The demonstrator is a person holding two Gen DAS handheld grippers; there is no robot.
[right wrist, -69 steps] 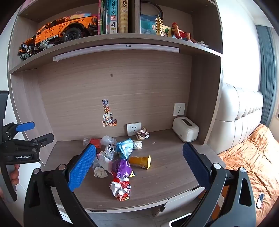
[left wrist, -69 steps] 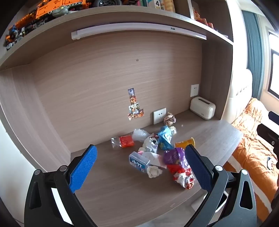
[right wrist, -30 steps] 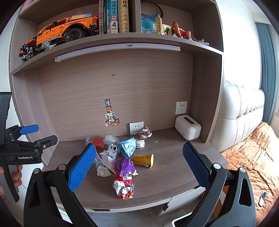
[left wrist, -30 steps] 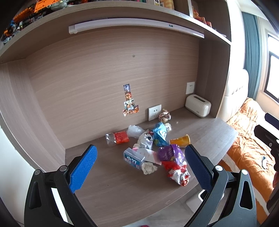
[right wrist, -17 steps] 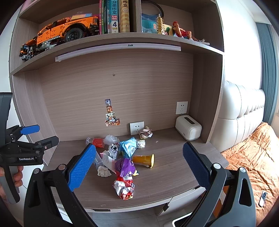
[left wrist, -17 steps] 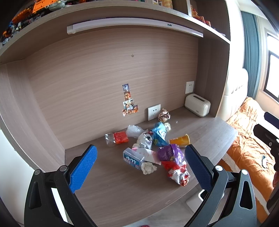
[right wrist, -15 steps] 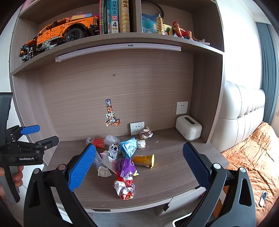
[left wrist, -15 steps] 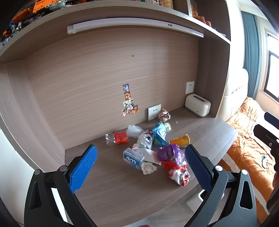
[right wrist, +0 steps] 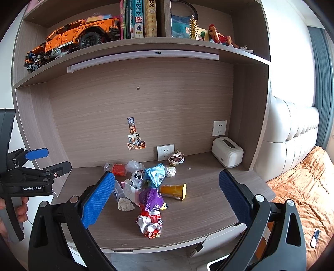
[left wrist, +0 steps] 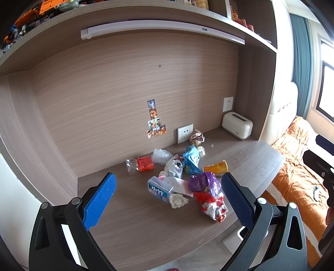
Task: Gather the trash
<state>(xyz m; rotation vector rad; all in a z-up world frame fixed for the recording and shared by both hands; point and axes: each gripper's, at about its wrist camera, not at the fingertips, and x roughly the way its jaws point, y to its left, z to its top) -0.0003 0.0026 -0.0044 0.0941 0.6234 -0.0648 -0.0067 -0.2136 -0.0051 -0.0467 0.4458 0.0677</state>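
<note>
Both tools hang in front of the desk (right wrist: 208, 208) with nothing in them. The left gripper (left wrist: 167, 198) has its blue fingers (left wrist: 100, 198) spread wide, and the right gripper (right wrist: 167, 196) is spread just as wide; neither touches any trash.

The trash pile (right wrist: 146, 187) lies in the middle of the desk, at the centre of both frames. Nearest the front edge is a crumpled red and silver wrapper (right wrist: 149, 226), with a purple bag (right wrist: 151, 198) just behind it and touching. An orange paper cup (right wrist: 174, 190) lies on its side to the right of the purple bag. Further back are a blue bag (right wrist: 155, 174), a clear plastic bottle with a red label (right wrist: 117, 168), a white tissue wad (right wrist: 125, 205) and a small tissue pack (left wrist: 159, 188). A foil ball (right wrist: 176, 157) sits apart by the wall socket (right wrist: 165, 151).

The step in hand looks like the approach to a first pick. The front wrapper seems the sensible start: it is closest and nothing lies on it. Coming down over it with fingers straddling its bulk, then closing firmly, should hold, since crumpled foil gives. A bin is not clearly in view, so the drop place is unknown.

Readable writing: "GenRobot.AI" on the left tool at the left edge of the right view, and a "4" on a book (right wrist: 138, 18) on the shelf (right wrist: 146, 44). The tissue pack's print is too small to read with certainty.
</note>
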